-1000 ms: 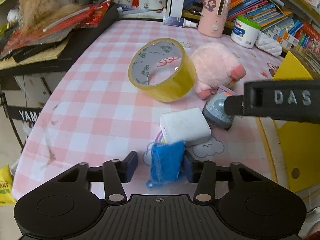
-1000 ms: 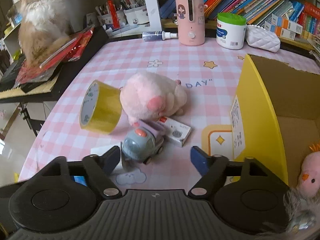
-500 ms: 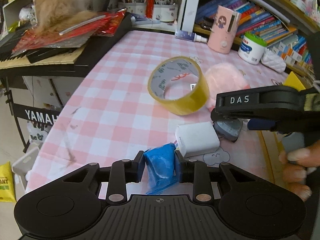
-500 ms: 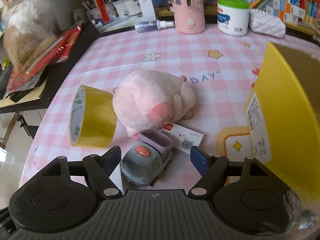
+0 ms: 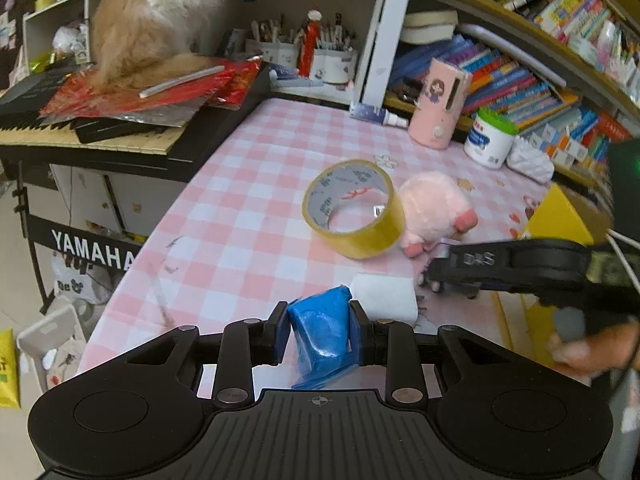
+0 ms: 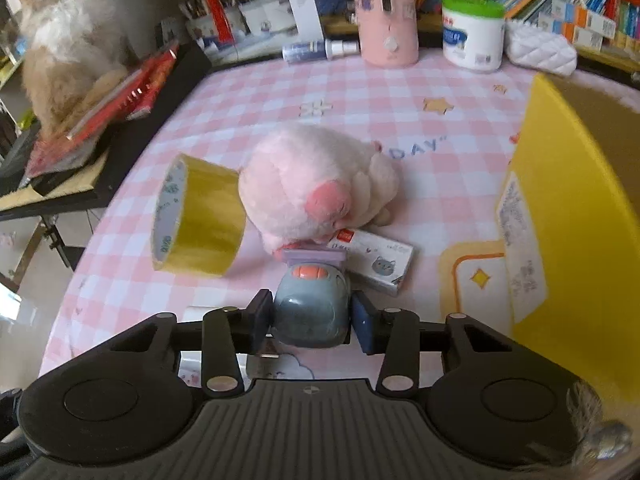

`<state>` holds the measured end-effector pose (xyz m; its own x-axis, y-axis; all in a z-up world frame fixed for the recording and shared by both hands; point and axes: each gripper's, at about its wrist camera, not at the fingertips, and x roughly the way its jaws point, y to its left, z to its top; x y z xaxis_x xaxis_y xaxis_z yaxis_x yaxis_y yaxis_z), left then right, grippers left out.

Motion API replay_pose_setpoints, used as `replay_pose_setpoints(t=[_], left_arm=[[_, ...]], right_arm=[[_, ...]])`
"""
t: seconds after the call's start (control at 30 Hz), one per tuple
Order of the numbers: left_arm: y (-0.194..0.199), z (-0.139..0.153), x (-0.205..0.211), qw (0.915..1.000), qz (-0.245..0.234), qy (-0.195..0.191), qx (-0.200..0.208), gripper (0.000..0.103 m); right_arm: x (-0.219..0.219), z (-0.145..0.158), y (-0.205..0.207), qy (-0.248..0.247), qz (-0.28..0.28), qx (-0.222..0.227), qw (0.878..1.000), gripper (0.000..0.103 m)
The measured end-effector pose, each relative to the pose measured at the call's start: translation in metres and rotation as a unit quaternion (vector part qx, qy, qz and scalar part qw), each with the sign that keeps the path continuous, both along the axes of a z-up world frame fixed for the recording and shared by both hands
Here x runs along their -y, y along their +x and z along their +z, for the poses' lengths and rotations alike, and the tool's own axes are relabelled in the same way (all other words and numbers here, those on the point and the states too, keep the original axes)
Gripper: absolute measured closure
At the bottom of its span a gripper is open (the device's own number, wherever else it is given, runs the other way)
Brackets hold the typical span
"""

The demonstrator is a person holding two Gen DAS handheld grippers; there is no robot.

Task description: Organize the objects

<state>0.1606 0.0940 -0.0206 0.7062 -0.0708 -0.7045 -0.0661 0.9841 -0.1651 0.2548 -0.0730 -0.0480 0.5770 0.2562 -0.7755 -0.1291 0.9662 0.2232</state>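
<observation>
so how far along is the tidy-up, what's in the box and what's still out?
Done: not much to see. The yellow box is mostly out of view; something fuzzy shows at the frame corner, too cut off to identify.
In hand: left gripper shut on the blue packet; right gripper shut on the toy car.
Left on the table: tape roll, pink plush, small carton, white block.
</observation>
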Motion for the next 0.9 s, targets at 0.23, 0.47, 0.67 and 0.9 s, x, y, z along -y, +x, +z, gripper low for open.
replay_pose_setpoints(t=[0.23, 0.47, 0.67, 0.9], left_arm=[[-0.019, 0.013, -0.01, 0.9995, 0.009, -0.024, 0.017, 0.075], [-0.044, 0.022, -0.015, 0.9987, -0.003, -0.043, 0.029, 0.075], [-0.071, 0.021, -0.011, 0.998, -0.036, -0.043, 0.029, 0.075], [-0.11, 0.021, -0.01, 0.9966, -0.065, -0.044, 0.024, 0.075]], right_arm=[[0.015, 0.035, -0.037, 0.004, 0.011, 0.049, 0.999, 0.063], [0.016, 0.056, -0.089, -0.018, 0.045, 0.085, 0.995, 0.063], [0.019, 0.055, -0.124, -0.02, 0.029, 0.075, 0.997, 0.063], [0.024, 0.053, -0.177, -0.015, 0.0, 0.067, 0.998, 0.063]])
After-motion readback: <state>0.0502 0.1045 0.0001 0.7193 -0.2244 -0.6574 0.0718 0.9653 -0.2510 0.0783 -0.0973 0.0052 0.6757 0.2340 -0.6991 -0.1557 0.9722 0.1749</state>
